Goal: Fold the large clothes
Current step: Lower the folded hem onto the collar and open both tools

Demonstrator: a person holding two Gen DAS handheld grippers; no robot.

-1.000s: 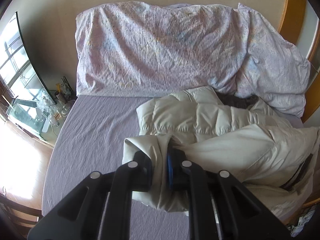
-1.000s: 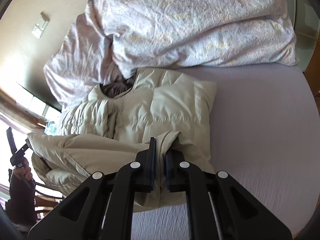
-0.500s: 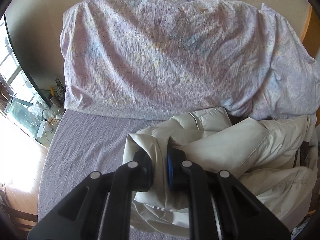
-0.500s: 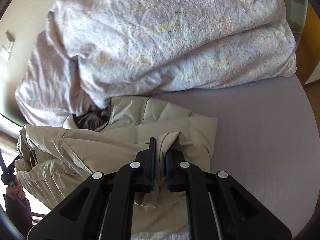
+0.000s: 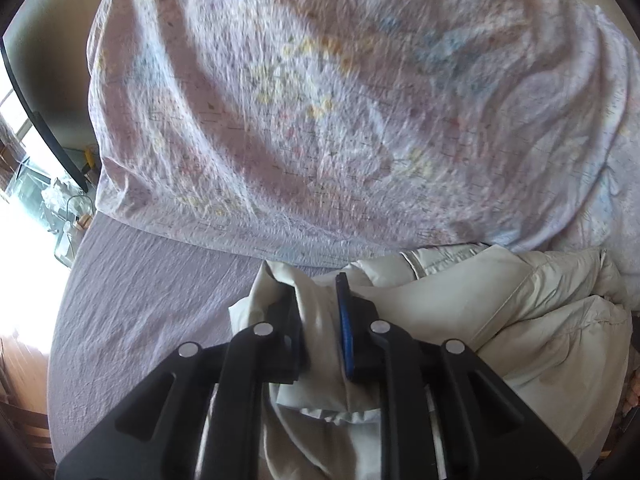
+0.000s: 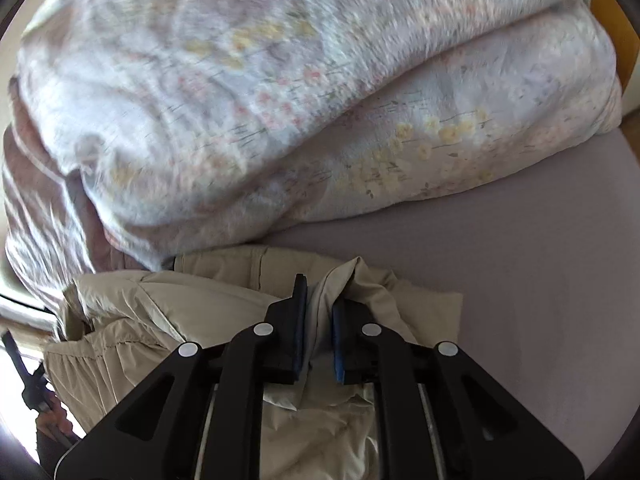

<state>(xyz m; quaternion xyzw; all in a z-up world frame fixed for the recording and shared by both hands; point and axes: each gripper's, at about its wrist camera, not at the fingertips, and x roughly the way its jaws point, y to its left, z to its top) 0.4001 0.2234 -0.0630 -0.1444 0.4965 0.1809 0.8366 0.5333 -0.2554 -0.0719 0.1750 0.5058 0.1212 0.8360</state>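
A large duvet (image 5: 340,112) with a small flower print (blurred in both views) is piled at the far end of the bed and fills the upper part of each picture. Under it a lilac sheet (image 5: 140,280) is stretched over the mattress, bare on the left in the left wrist view and on the right in the right wrist view. The cream padded jacket (image 5: 520,320) is bunched on the sheet just below the duvet, its far edge touching the duvet's lower fold. In the left wrist view its bulk is seen to the right of the fingers, and in the right wrist view to the left of them.

A fold of the jacket's fabric is pinched by the left gripper (image 5: 322,320). Its jaws have just been opening a little, with the cloth between them, and the blue pad is seen pressed against the fabric. Another fold of the jacket is held in the right gripper (image 6: 320,316), whose jaws are nearly together around the cloth.

At the lower left edge of the right wrist view a hand (image 6: 50,420) on a dark handle is partly seen.
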